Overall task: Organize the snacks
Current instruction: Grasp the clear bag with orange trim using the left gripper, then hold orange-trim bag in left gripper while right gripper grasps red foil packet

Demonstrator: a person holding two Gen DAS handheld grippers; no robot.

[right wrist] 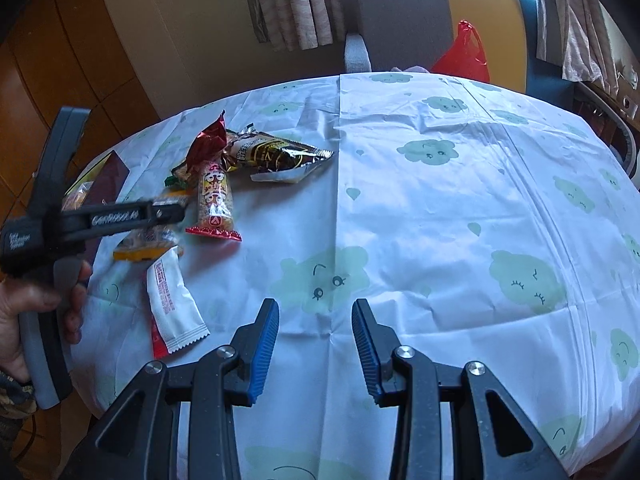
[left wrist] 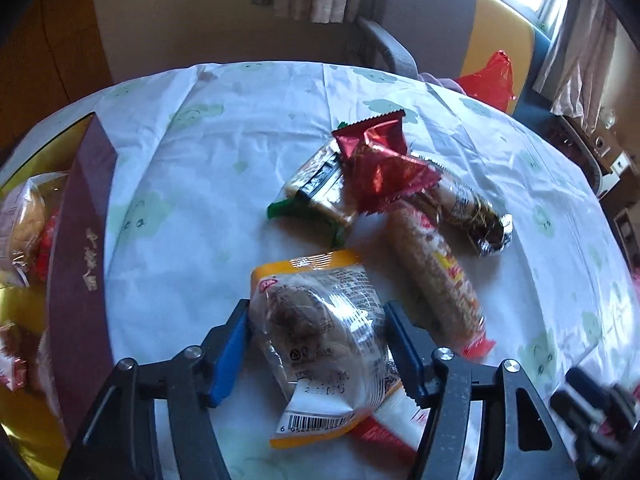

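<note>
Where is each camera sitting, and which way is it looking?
Left wrist: on the left gripper, looking down at a clear bread packet with orange edges squeezed between its blue pads, beside a dark red box.
Right wrist: on the right gripper, open over the white cloud-print tablecloth; the left hand shows.
Shared: the same bread packet, long red-ended rice bar, and tablecloth.

Left wrist view is looking steeply down along its fingers, sitting close over the snack pile on the table. Right wrist view is facing the same way from farther back, with that pile at ten o'clock. Both are sharing the chair at twelve o'clock.
</note>
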